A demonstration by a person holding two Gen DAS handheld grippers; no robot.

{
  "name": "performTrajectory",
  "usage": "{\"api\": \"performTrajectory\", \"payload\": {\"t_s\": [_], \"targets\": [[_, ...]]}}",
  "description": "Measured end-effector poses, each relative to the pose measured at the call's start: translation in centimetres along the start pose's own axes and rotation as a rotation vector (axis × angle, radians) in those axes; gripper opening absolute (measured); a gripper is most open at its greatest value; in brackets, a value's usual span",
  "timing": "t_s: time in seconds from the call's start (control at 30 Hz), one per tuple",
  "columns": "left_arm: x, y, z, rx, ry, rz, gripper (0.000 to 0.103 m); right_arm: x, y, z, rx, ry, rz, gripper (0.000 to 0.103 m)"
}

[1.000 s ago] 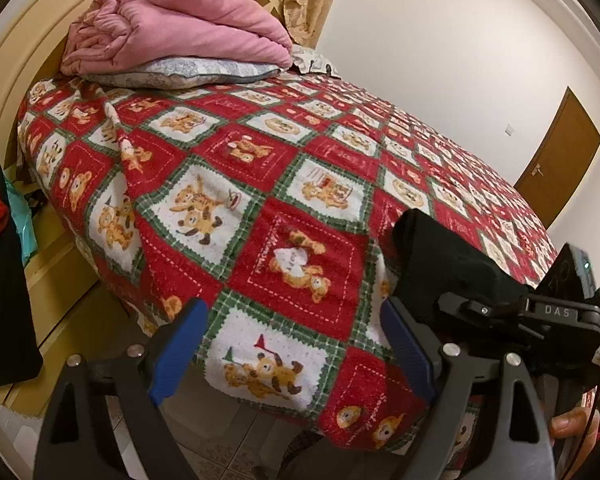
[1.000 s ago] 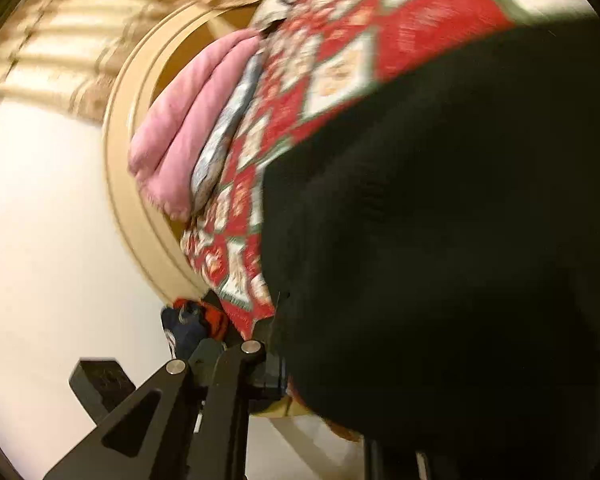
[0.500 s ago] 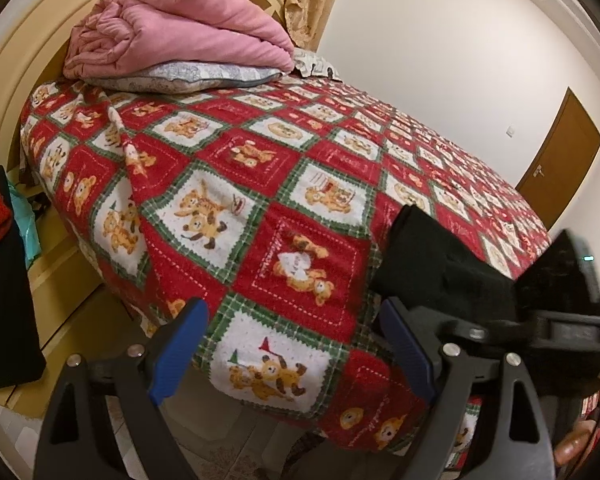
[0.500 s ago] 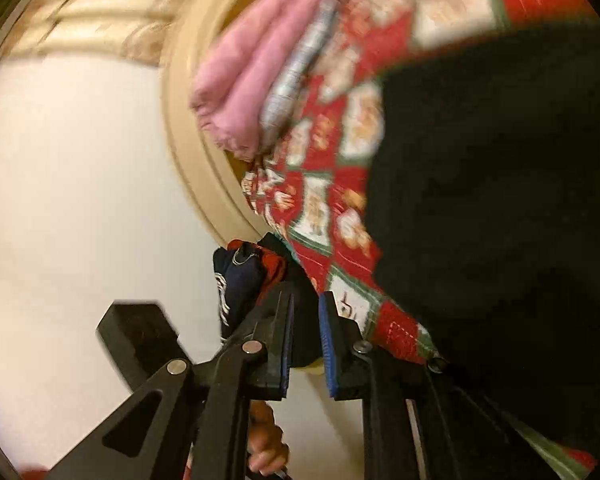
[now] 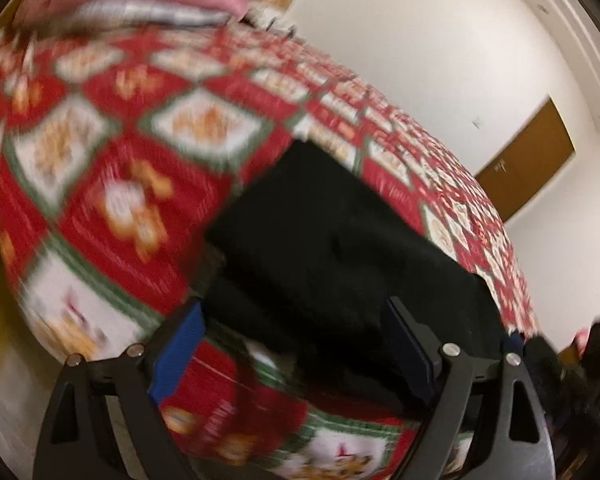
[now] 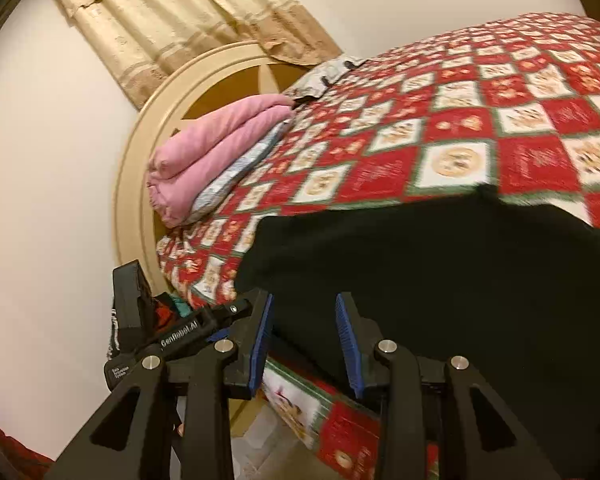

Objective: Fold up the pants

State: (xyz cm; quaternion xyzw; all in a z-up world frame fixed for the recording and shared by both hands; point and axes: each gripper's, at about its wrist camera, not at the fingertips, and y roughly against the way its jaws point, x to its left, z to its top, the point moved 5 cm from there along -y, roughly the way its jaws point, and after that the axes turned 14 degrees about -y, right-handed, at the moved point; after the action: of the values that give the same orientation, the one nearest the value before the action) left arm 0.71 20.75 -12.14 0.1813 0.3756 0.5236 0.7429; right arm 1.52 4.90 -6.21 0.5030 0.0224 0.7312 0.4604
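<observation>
Left gripper (image 5: 296, 350): its blue-padded jaws are standing wide apart with nothing between them, hovering at the near edge of the bed; a second ago it was looking across the quilt from farther left, and it is now swinging in over the dark garment, hence the blur.

Right gripper (image 6: 304, 340): it is also released, its blue pads parted and empty. Half a second ago they were almost closed with the camera rolled on its side; now the view is levelling out and the jaws are spreading just short of the cloth's near edge.

What that means: both tools are letting go and repositioning at the same hem, so a fresh two-point grasp for the next fold looks to be coming.

Black fleece-like pants (image 6: 440, 280): they are lying on the quilt at the bed's near corner, with one edge draping toward the side. From the left wrist they (image 5: 332, 240) are showing as a compact, thick block with a raised ridge, probably already folded once, though motion blur is making the layers hard to count.

Red, white and green teddy-bear patchwork quilt (image 6: 460, 128): it is covering the whole bed beneath them.

Folded pink comforter (image 6: 216, 148): it is sitting on a grey-patterned pillow at the cream round headboard (image 6: 136, 168), well apart from the work.
</observation>
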Motion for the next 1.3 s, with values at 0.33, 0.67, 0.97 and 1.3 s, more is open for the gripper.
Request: {"api": "performTrajectory", "payload": {"t_s": [0.33,0.67,0.97,1.3], "targets": [[0.7,1.2,-0.7,-0.037,0.207,0.003,0.085,-0.5,-0.1,0.1,0.009,0.0,0.028,0.034],[-0.9,-0.6,1.4,-0.059,0.201,0.001,0.062,-1.1,0.5,0.4,-0.007,-0.01,0.024,0.034],[-0.5,-0.2,0.9,-0.084,0.193,-0.002,0.019,-2.0,1.1,0.7,-0.014,-0.029,0.01,0.034],[-5.2,2.7,5.1,-0.178,-0.023,0.006,0.017,-9.3,15.4,4.7,-0.357,-0.185,-0.152,0.034]]}}
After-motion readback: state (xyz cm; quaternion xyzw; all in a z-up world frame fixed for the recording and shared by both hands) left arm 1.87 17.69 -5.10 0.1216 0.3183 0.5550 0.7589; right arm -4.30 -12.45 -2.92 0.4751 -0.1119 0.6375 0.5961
